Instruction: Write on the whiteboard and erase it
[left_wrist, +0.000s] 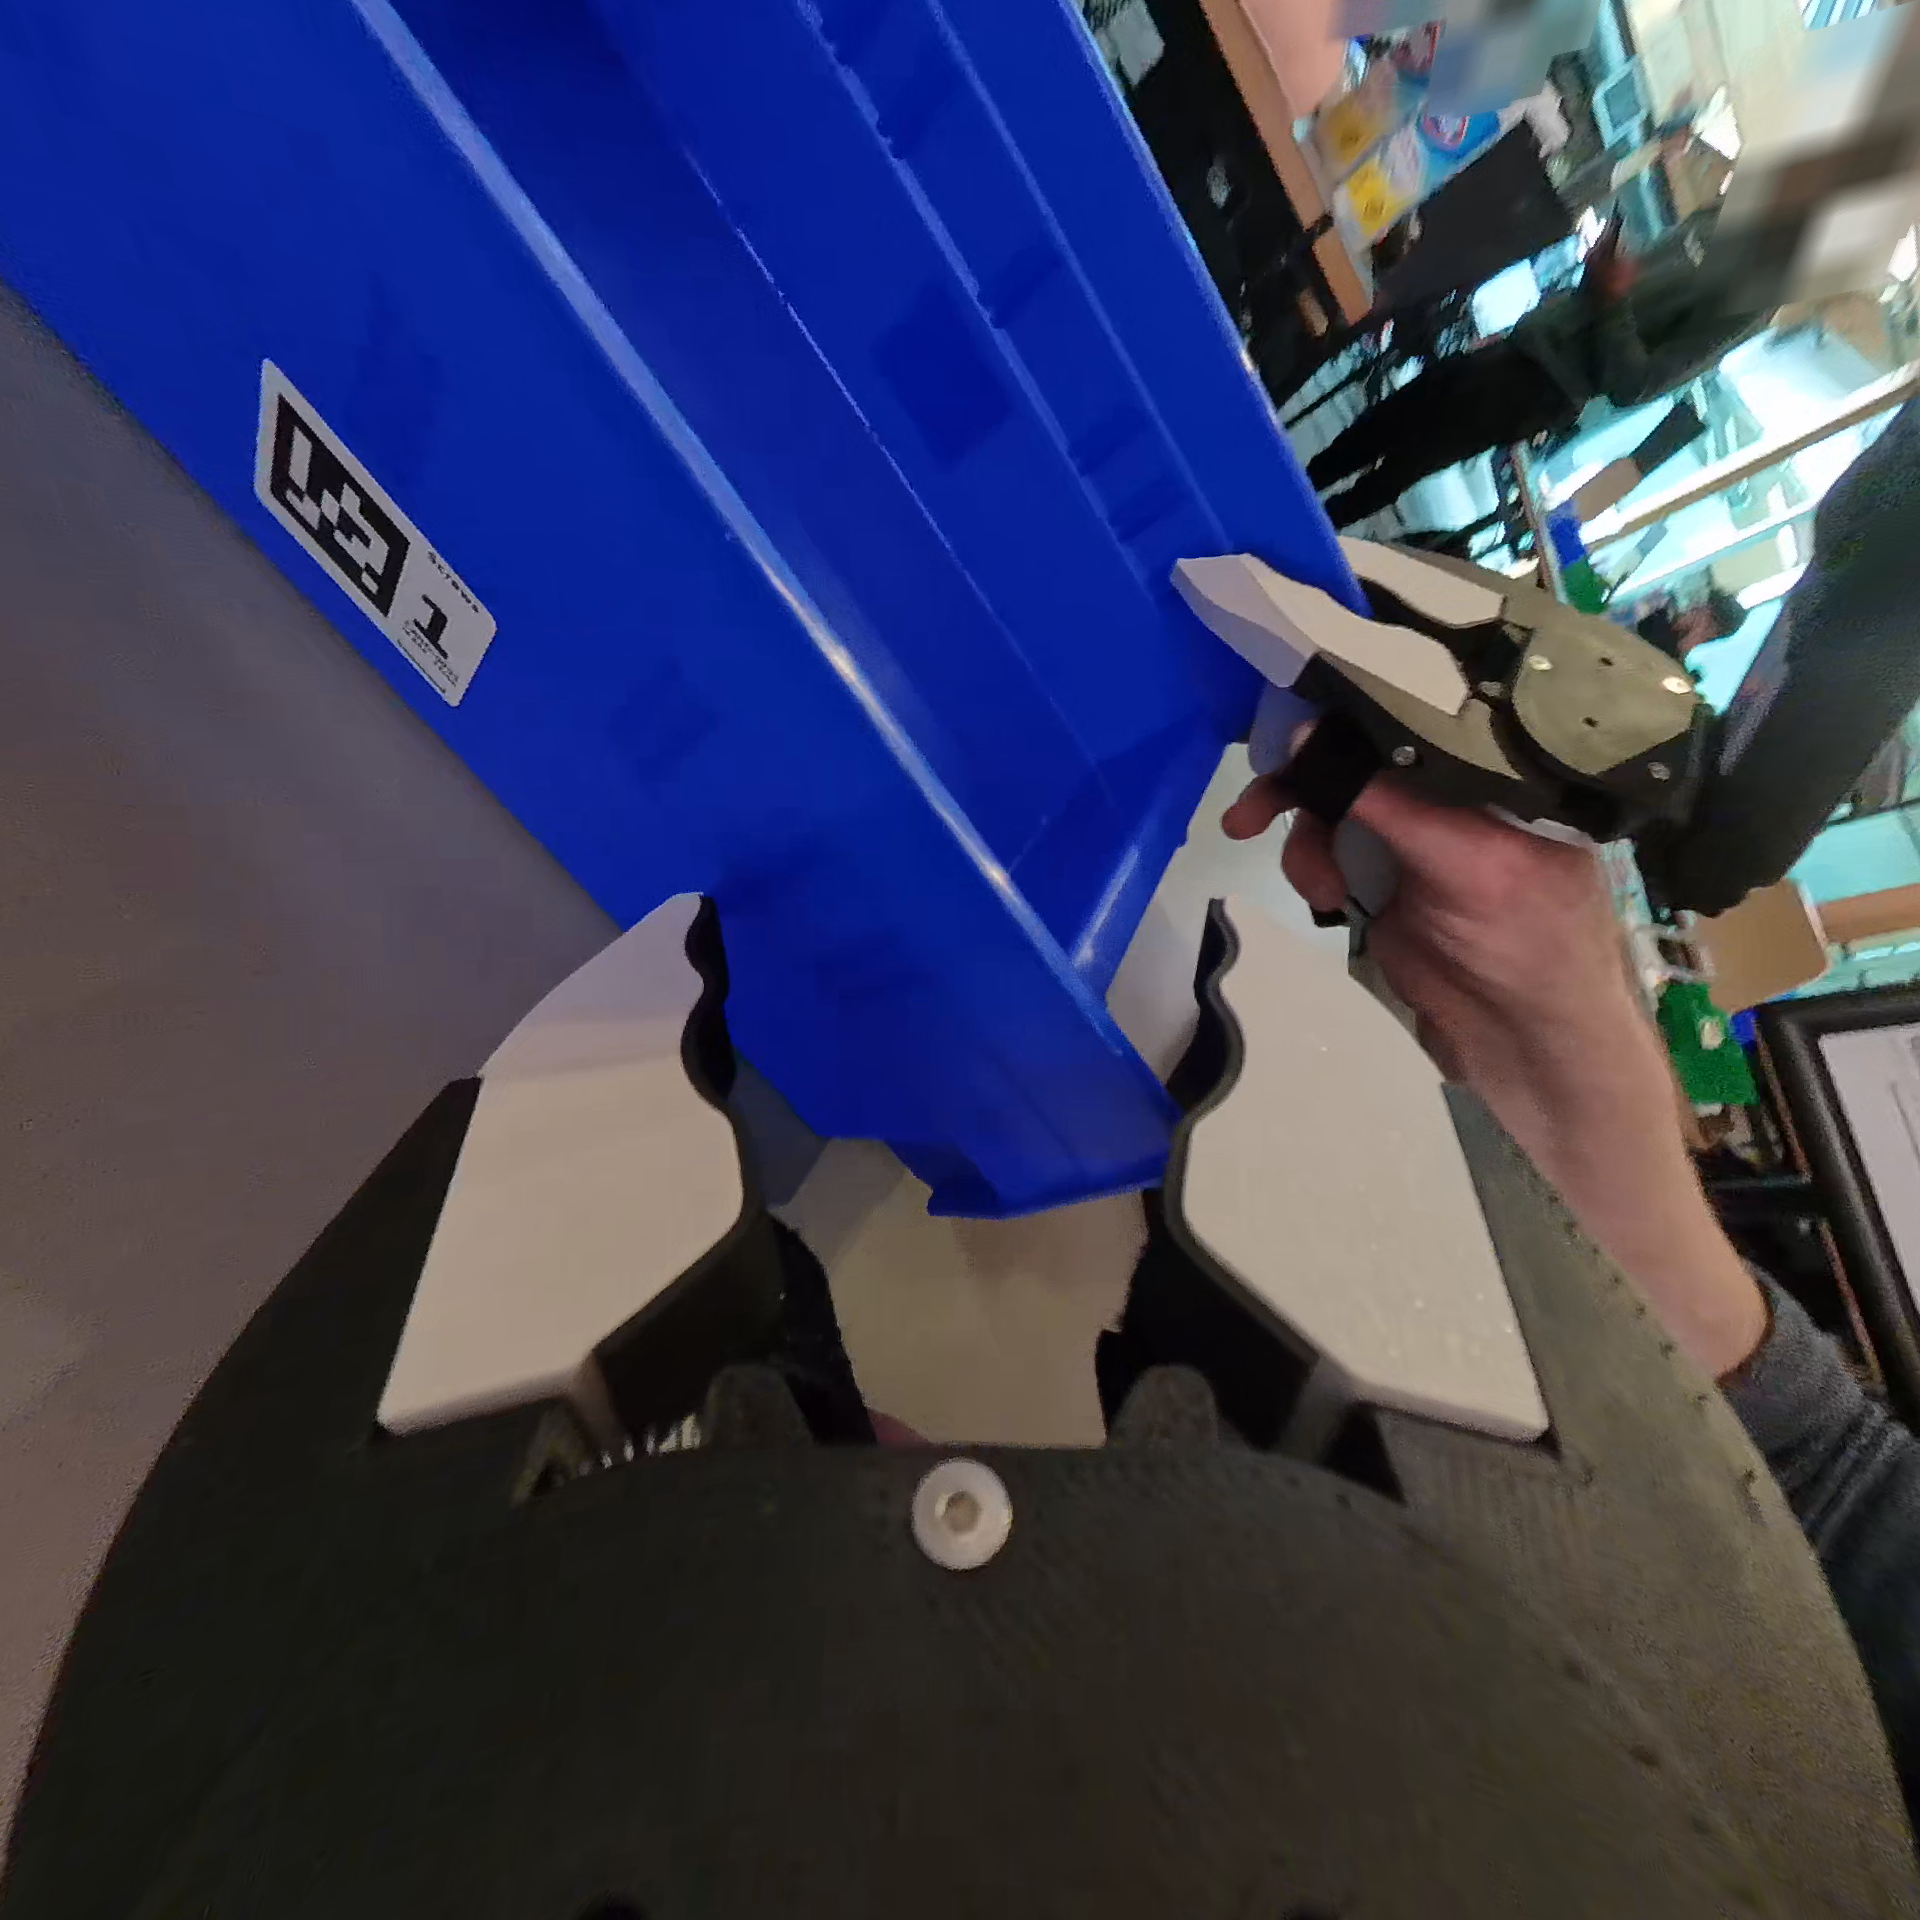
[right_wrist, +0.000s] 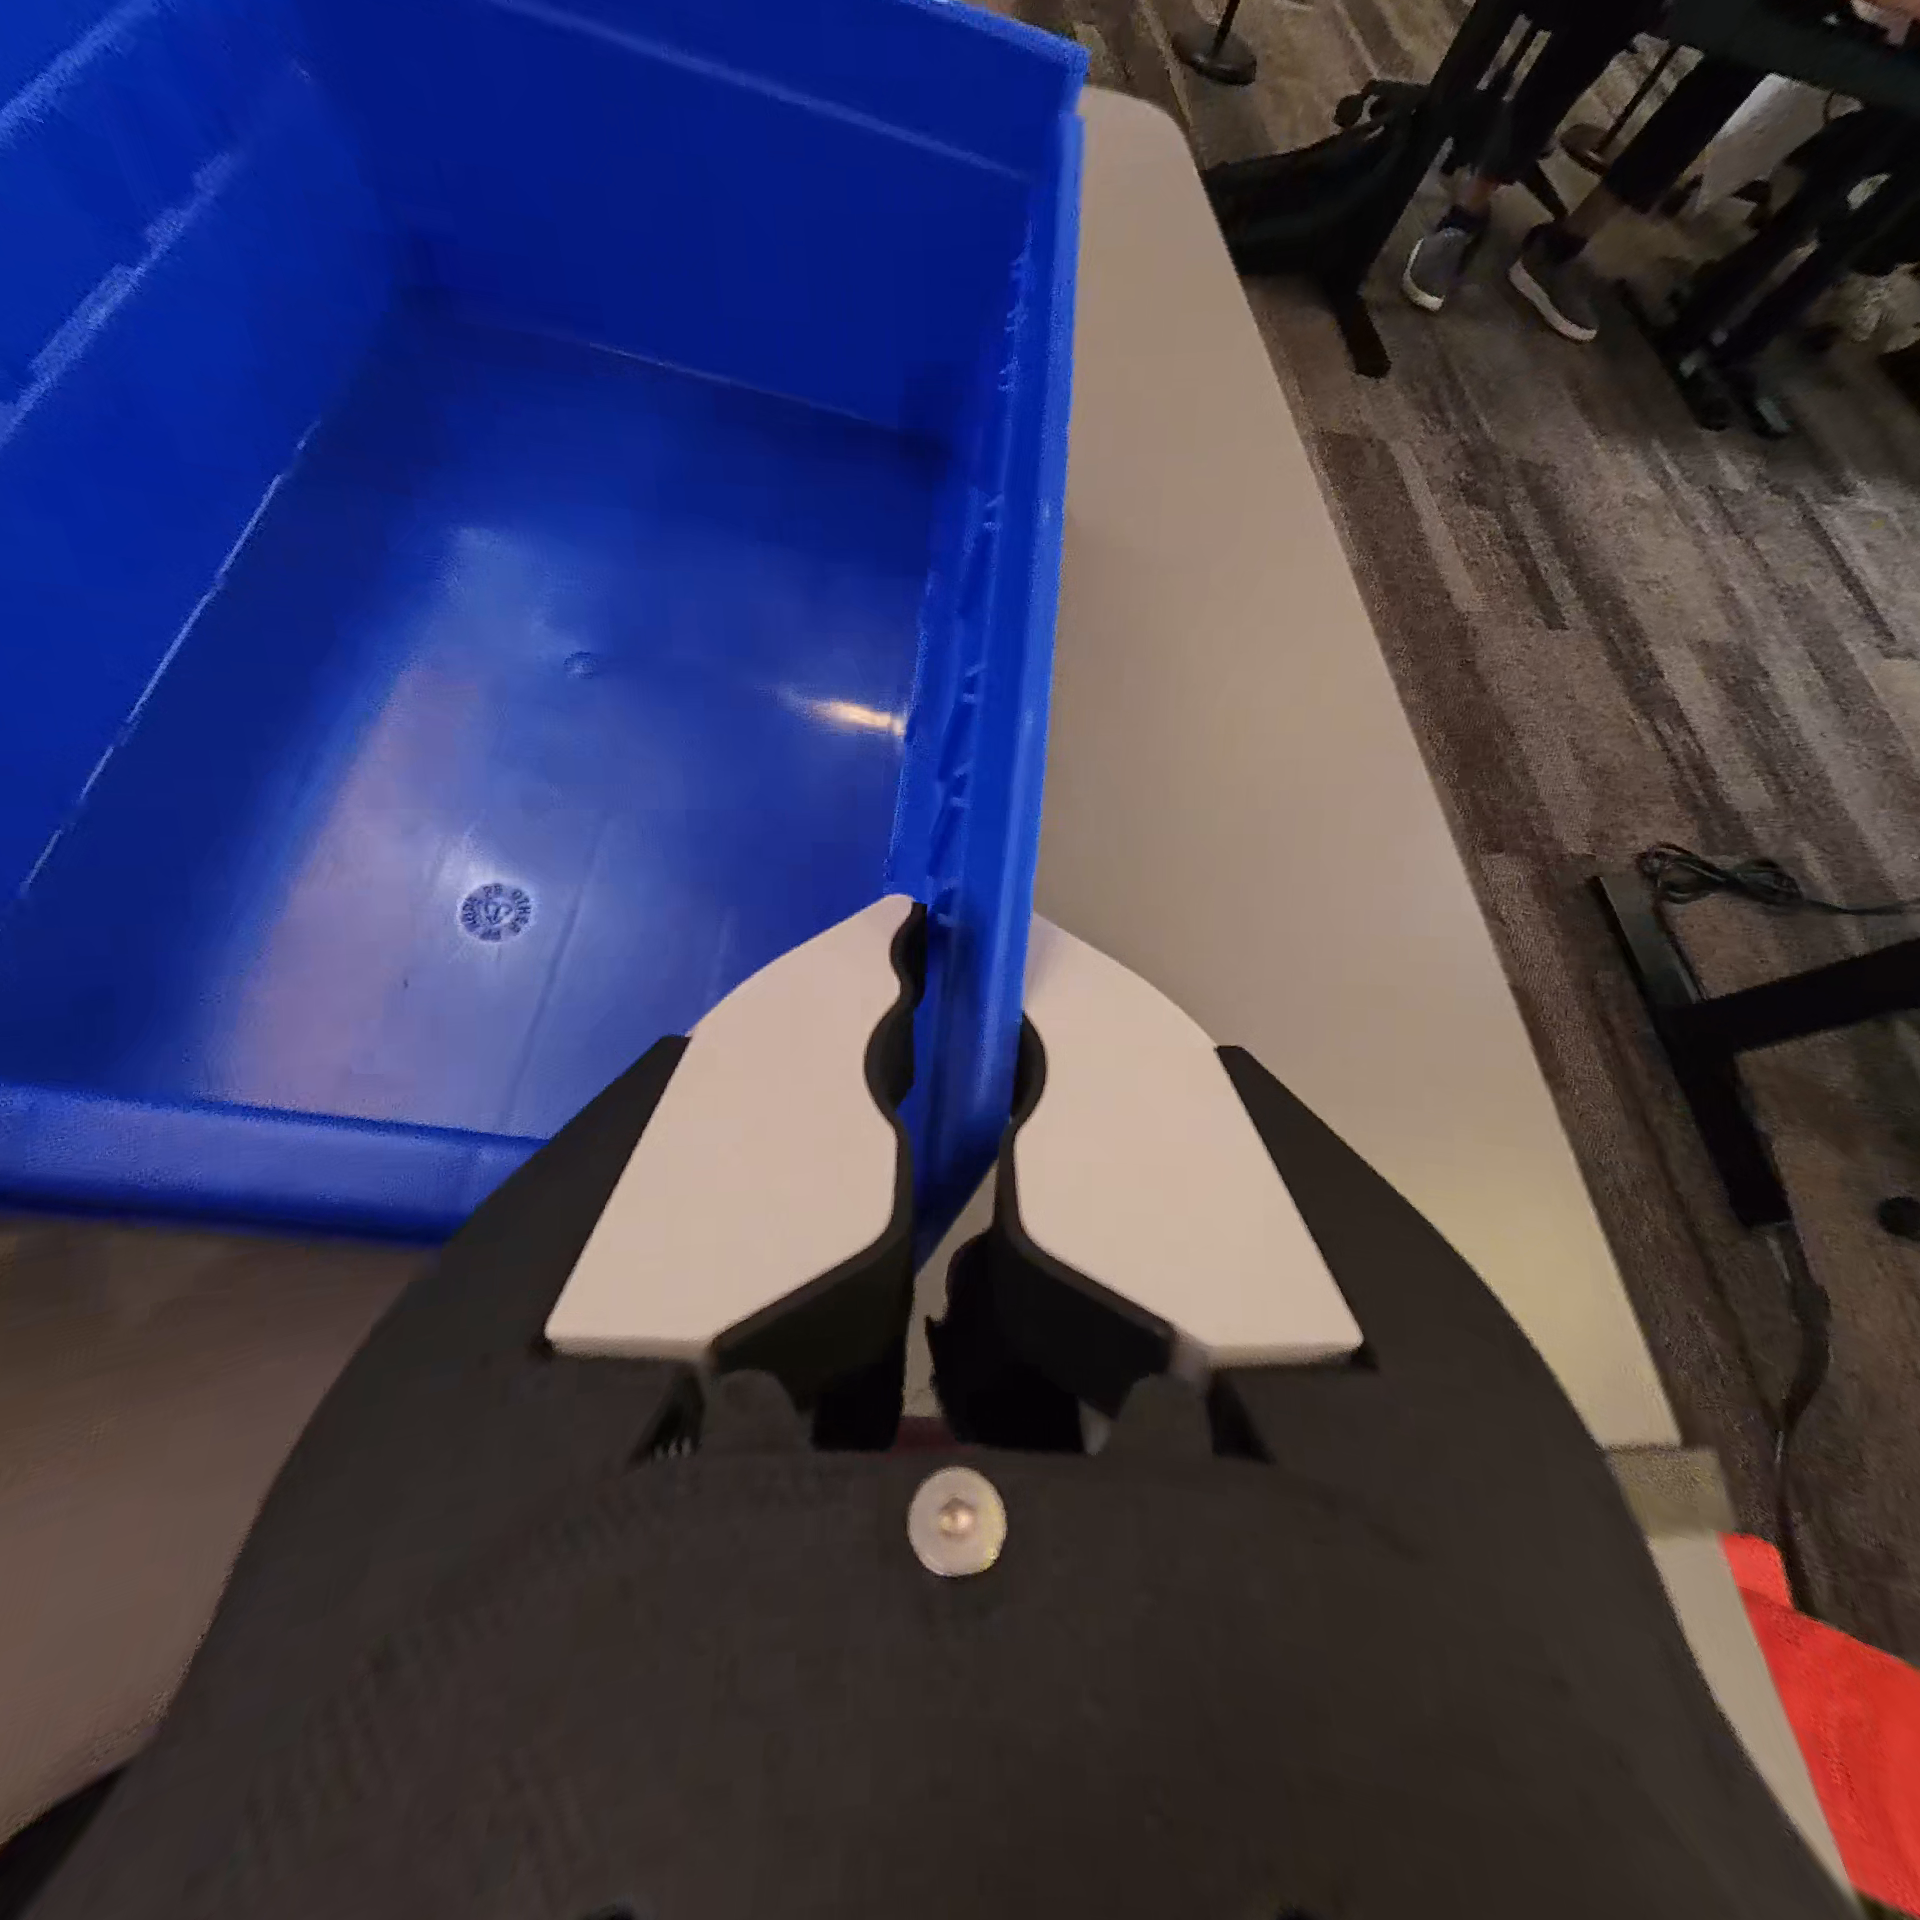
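Observation:
A large blue plastic bin (right_wrist: 520, 623) stands on a pale table (right_wrist: 1195, 623); its inside shows empty. My right gripper (right_wrist: 966, 935) is shut on the bin's right wall, one pad inside and one outside. It also shows in the left wrist view (left_wrist: 1236, 665), clamped on the rim, with a person's hand (left_wrist: 1475, 935) on its handle. My left gripper (left_wrist: 961, 914) is wide open around a corner of the bin (left_wrist: 727, 416). Pale table shows between the bin and the right-hand pad (left_wrist: 1210, 997), so the pads do not press on it. No marker or eraser is in view.
A white sticker with a black square code (left_wrist: 374, 530) sits on the bin's outer wall. A dark-framed white panel (left_wrist: 1860, 1132) is at the right edge. The table edge runs along carpeted floor with black furniture legs and people's feet (right_wrist: 1507, 270). A red object (right_wrist: 1829, 1714) lies at bottom right. Across from one pair of fingers to the other is roughly 20 cm.

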